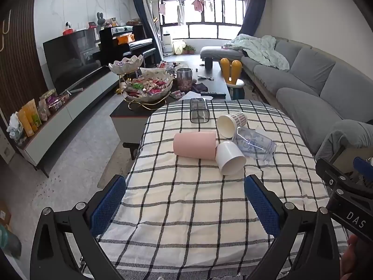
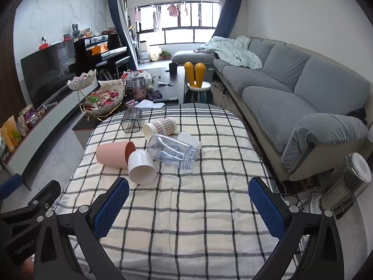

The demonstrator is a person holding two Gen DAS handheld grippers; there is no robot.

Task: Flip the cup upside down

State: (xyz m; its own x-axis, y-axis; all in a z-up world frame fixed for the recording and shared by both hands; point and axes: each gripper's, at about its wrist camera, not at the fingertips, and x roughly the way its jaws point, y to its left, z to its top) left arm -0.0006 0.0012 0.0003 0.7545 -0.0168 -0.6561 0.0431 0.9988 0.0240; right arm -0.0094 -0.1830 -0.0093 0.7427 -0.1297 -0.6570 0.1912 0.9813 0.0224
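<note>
Both tongs wide open, nothing held, hovering over the near end of the checked tablecloth (image 1: 186, 210). Left gripper (image 1: 186, 200): right gripper's body cut off at its right edge, "DAS" legible there. Right gripper (image 2: 188, 200): the lettering on the left unit at its lower left is blurred, maybe "CoreRobot…". Ahead of both tongs, cups lie on their sides: pink cup (image 1: 194, 145), white cup (image 1: 229, 158) touching it, clear printed cup (image 1: 254, 143), checked paper cup (image 1: 230, 121), smoky square cup (image 1: 198, 113) farthest.
</note>
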